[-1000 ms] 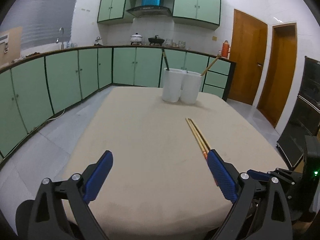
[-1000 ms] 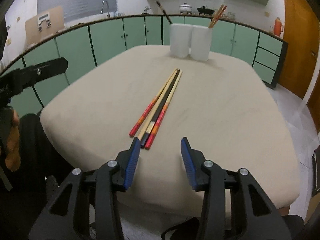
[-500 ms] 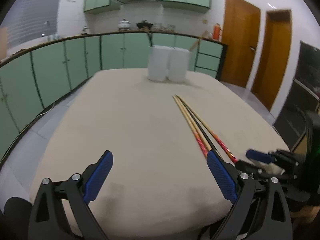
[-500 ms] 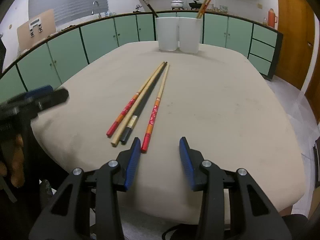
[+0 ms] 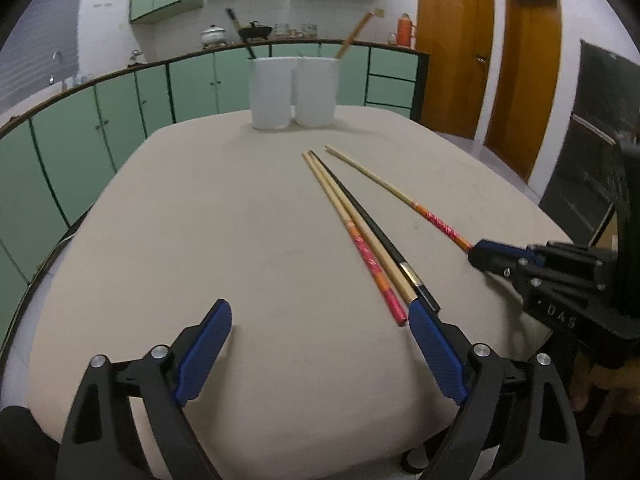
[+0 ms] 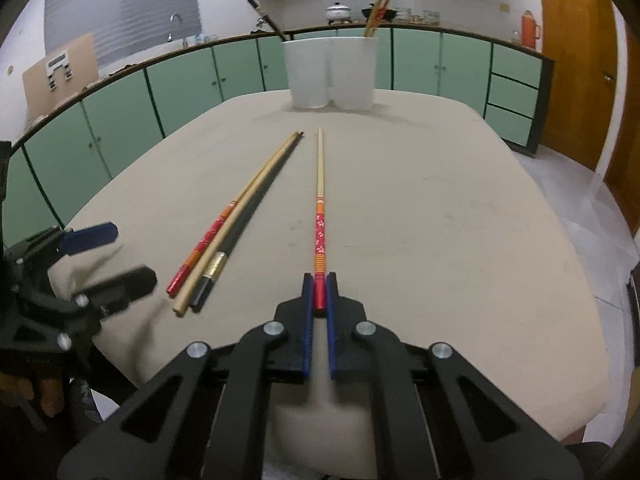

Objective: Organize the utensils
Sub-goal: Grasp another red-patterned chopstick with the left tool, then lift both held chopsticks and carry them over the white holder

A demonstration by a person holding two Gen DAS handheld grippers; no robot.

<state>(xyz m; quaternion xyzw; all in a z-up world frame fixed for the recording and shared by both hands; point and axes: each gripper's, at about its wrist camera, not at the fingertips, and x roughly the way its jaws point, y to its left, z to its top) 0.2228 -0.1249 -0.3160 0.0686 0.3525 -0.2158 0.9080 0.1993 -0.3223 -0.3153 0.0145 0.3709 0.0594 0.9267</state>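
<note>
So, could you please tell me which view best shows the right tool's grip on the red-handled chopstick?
The right wrist view: the right tool is shut on the red-handled wooden chopstick. The left wrist view shows it side-on, the contact hidden.

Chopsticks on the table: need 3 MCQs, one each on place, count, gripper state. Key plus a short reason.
1. Where are the two white holders?
A. Far end of the table
B. Near edge
C. On the floor

2. How many chopsticks lie loose, beside the red chopstick?
A. One
B. Three
C. Five

3. The right gripper is:
A. Wide open
B. Shut on the red chopstick
C. Out of view

Key: 1 A, they stand beyond the chopstick tips. 2 B, the loose bundle holds a red-patterned, a plain and a black one. 3 B, its blue pads clamp the red end; the left gripper is open.
</note>
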